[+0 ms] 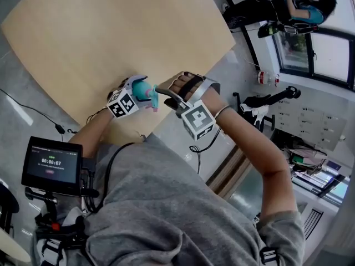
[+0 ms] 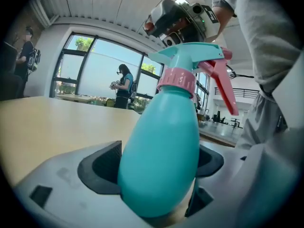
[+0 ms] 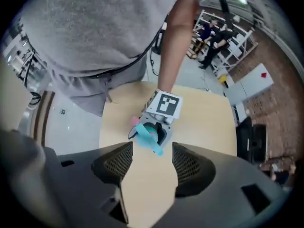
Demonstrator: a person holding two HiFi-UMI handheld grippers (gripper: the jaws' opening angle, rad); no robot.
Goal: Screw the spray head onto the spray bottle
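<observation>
Quick look at where we are. Our left gripper (image 2: 156, 169) is clamped around the fat belly of the teal spray bottle (image 2: 161, 141), with a pad pressing in on each side, so it has a solid hold. The spray head (image 2: 190, 55) is sitting on the bottle's neck. Its pink collar (image 2: 176, 80) is right at the join and the pink trigger (image 2: 222, 84) hangs off to the right. We can't tell how tight it's threaded.

The bottle is over the near edge of the tan table (image 1: 111, 37), just left of our right hand in the head view. Whether its base touches the wood, we can't say.

Our right gripper (image 3: 152, 163) is spread wide and has nothing in it. All we see between its pads is bare tabletop, with the teal nozzle poking out a bit farther along. It hovers close to the spray head, clear of it.

Over by our near left there's a small screen (image 1: 51, 162) on a mount.
</observation>
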